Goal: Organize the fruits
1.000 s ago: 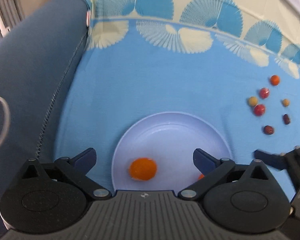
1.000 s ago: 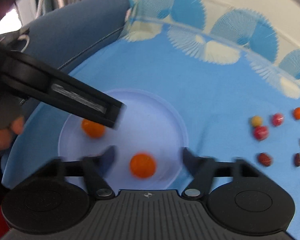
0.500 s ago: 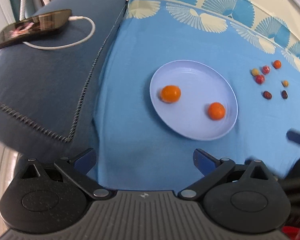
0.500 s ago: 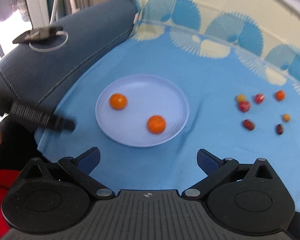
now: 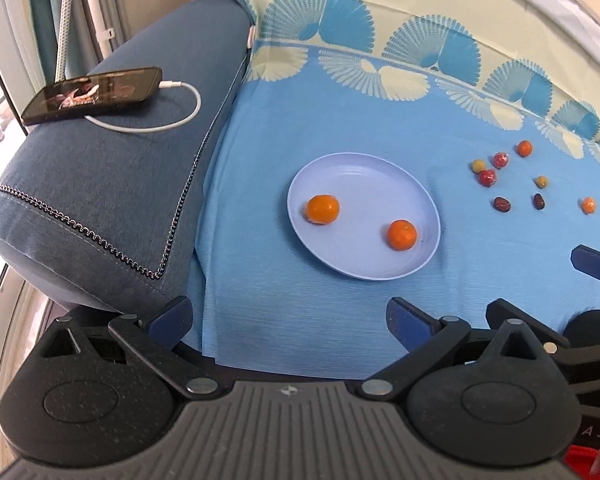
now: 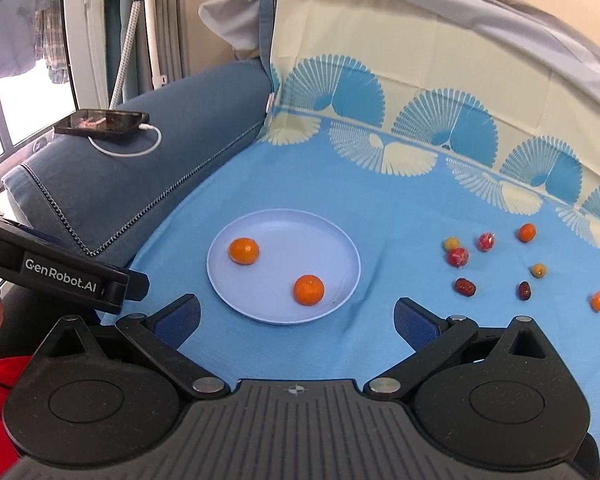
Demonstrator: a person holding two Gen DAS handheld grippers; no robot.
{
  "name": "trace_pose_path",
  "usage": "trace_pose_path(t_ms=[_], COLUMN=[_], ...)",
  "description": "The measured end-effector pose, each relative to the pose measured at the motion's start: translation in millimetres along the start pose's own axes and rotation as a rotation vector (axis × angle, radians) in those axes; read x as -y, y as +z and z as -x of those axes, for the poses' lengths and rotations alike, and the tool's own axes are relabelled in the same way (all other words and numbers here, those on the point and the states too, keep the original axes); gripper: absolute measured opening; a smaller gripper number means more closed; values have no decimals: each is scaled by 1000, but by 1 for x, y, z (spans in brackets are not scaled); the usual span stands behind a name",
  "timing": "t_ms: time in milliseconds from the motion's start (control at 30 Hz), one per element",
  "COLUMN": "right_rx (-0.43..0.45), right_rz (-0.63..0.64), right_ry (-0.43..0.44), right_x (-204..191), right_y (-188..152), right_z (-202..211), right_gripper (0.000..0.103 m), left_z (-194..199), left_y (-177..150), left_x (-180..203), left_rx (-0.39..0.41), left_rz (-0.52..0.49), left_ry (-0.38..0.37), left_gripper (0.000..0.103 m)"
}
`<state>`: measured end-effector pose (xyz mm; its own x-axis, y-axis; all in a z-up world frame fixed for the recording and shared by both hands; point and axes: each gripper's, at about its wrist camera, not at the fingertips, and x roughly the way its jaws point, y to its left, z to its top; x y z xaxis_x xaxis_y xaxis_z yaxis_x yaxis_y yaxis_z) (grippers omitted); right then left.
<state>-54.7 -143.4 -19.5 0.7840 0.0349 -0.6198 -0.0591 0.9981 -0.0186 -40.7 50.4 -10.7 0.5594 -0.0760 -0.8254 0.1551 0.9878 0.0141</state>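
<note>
Both the left gripper [image 5: 288, 322] and the right gripper [image 6: 298, 320] stand released, jaws wide and empty. Ahead of them, a round pale-blue plastic plate [image 6: 336, 296] holds two oranges [image 6: 309, 289]; small mixed fruits [image 6: 458, 257] lie scattered right of it on the blue cloth [image 6: 380, 200].

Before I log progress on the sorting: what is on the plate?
Two oranges lie apart on the plate. The cloth beneath the plate is covered. Eight small fruits remain on the cloth.
</note>
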Motion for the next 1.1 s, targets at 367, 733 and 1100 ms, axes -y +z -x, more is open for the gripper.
trace_pose_path(t_ms=[367,733,1100], right_rx=[27,3,-19], right_rz=[-15,-25,-23], right_ry=[-3,-2,2], right_x=[0,0,-1], right_y=[-2,-4,-4], right_z=[9,4,-2], right_gripper=[102,102,102], left_z=[6,2,-4], left_y=[-2,-1,-1], left_x=[4,3,2], left_rx=[17,4,-13], left_rz=[-14,-14,-16], left_ry=[6,1,-4], left_gripper=[103,103,103])
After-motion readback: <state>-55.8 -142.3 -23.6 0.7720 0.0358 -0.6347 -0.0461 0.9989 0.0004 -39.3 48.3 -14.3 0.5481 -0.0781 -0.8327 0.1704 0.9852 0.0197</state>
